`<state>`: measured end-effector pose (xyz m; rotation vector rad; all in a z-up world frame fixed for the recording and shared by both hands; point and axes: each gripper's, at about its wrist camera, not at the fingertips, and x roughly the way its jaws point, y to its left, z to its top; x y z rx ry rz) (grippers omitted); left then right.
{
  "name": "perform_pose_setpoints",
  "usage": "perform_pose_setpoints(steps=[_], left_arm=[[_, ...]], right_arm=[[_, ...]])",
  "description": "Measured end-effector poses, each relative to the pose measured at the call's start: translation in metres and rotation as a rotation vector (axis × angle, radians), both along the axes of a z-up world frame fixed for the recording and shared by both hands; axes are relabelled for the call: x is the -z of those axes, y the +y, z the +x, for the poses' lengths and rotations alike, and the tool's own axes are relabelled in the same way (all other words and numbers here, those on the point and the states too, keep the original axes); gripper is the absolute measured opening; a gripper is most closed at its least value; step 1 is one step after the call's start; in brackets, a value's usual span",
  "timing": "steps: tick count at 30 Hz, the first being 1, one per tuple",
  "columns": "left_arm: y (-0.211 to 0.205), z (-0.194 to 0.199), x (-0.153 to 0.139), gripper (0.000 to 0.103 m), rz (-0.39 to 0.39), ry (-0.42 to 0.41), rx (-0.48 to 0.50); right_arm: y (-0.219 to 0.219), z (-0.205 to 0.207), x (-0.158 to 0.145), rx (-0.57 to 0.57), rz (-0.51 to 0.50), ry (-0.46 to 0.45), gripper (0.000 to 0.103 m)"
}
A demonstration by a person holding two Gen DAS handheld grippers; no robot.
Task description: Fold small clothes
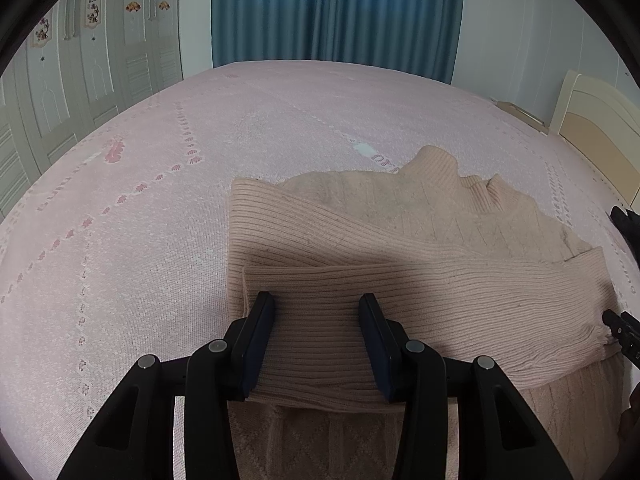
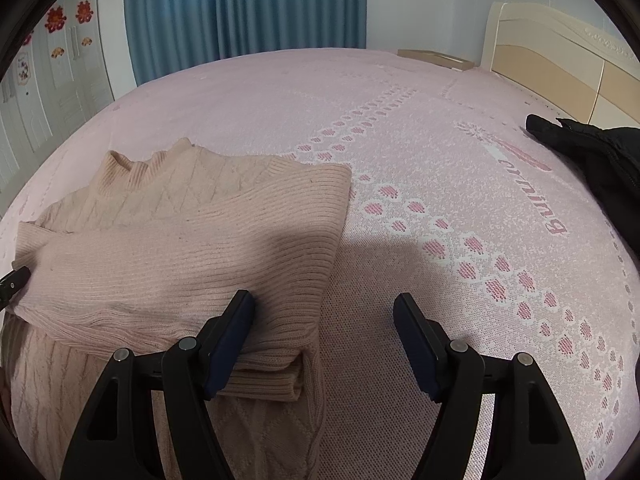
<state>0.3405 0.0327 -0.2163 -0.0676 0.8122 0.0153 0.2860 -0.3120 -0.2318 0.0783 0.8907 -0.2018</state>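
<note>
Pink ribbed knit fills the near part of both wrist views: a pale pink sweater [image 1: 400,240] lies flat on the bed [image 1: 160,200], its high collar toward twelve o'clock and its sleeves folded across the body. The bed's cover is a lighter pink, woven with rows of small darker pink paw-like marks and some lettering.

In the left wrist view the left tongs [image 1: 316,344] stand partly spread, one finger on each side of a band of folded sleeve that runs across the sweater from nine to three o'clock. The band lies between the pads; whether they press on it I cannot tell. At about three to four o'clock in that view the tip of the other tool touches the sleeve's far end at the edge of the picture.

In the right wrist view the right tongs [image 2: 324,344] are spread wide. Their left finger [image 2: 232,336] rests on the folded sleeve edge near the sweater's right border, while the right finger [image 2: 416,344] stands over bare bed cover, apart from the knit. Nothing is pinched between them.

A dark garment [image 2: 592,160] lies at two o'clock in the right view, well apart from the sweater, near a cream headboard [image 2: 560,48]. Blue curtains [image 1: 336,12] hang at twelve o'clock beyond the bed, and pale wardrobe doors [image 1: 80,80] with red paper decorations stand at ten o'clock.
</note>
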Motion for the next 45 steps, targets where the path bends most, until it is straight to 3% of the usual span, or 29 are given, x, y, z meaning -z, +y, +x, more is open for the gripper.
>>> perform_pose_setpoints(steps=[28, 45], left_arm=[[0.0002, -0.0004, -0.0003, 0.043, 0.013, -0.005, -0.010], [-0.0049, -0.0030, -0.0021, 0.049, 0.075, 0.001, -0.020]], right_arm=[[-0.0011, -0.0025, -0.0022, 0.012, 0.016, -0.022, 0.070], [-0.0034, -0.0023, -0.0011, 0.006, 0.031, -0.008, 0.070]])
